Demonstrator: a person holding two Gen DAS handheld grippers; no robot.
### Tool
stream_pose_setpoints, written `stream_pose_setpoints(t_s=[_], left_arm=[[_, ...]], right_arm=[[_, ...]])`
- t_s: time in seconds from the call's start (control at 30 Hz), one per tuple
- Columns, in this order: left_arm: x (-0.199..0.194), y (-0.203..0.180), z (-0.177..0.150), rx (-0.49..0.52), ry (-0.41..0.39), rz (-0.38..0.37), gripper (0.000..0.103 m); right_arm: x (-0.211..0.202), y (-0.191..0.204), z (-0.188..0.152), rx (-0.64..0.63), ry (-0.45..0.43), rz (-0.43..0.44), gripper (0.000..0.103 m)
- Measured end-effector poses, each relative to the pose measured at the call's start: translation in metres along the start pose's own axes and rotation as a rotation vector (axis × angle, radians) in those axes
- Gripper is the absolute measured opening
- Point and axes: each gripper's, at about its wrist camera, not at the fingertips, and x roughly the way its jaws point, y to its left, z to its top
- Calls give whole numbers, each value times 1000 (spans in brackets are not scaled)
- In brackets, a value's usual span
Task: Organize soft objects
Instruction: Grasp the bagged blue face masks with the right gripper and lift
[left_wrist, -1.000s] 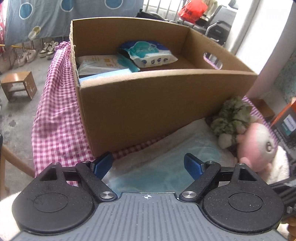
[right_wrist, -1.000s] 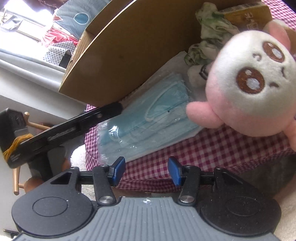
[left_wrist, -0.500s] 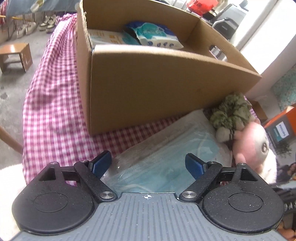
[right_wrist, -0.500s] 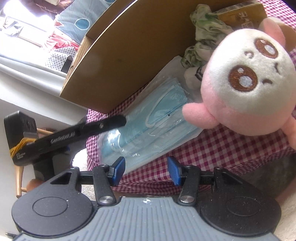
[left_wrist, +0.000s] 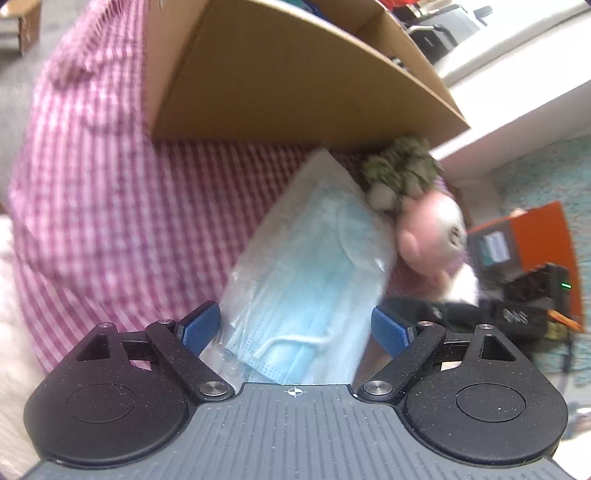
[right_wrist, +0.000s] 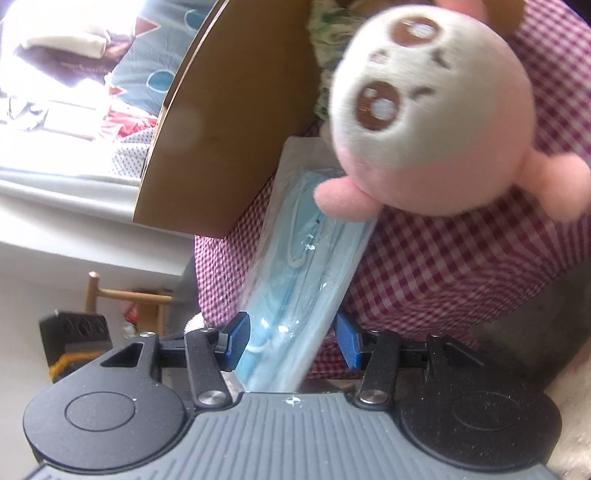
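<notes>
With both the left gripper (left_wrist: 295, 326) and the right gripper (right_wrist: 291, 338) spread around the near end of the clear-bagged pack of blue face masks (left_wrist: 314, 266) lying on the pink checked cloth (left_wrist: 110, 221) beside the cardboard box (left_wrist: 295, 74), whichever closes should pinch the stack, not loose film

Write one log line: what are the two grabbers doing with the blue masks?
left hand-held gripper: open around mask pack | right hand-held gripper: open around the pack | pink plush: touching pack | cardboard box: behind

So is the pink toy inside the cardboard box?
No, the pink toy sits on the checkered cloth outside the cardboard box, beside the pack of blue masks.
</notes>
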Motion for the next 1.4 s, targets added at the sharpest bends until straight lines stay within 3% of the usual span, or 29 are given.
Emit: stream_pose_setpoints(t_s=[0.1,0.27,0.37,0.47,0.6,0.73,0.87,1.13,1.4], left_arm=[[0,4,-12,-41,40,-91,89],[-3,6,-27,-60,57,-151,86],[-4,2,-33,-38,50,-123,81],[-4,-9,-30,10,31,-72,73],[-6,-14,-28,54,22,-23,61],[2,-17,-28,46,33,-48,54],[-7,-6,-35,14,24,-72,53],[-55,11,-51,-16,-51,-113,53],[-115,0,-70,5,-169,-91,53]], right_arm=[[-2,-7,-1,39,11,13,54],[-1,-20,-5,93,34,44,52],[5,-24,-5,111,41,65,48],[8,-26,-6,112,47,67,38],[3,-15,-8,52,23,82,31],[8,-7,-7,28,17,78,30],[15,1,-9,11,26,79,23],[7,33,-9,-106,32,113,21],[-5,94,-10,-313,38,152,20]])
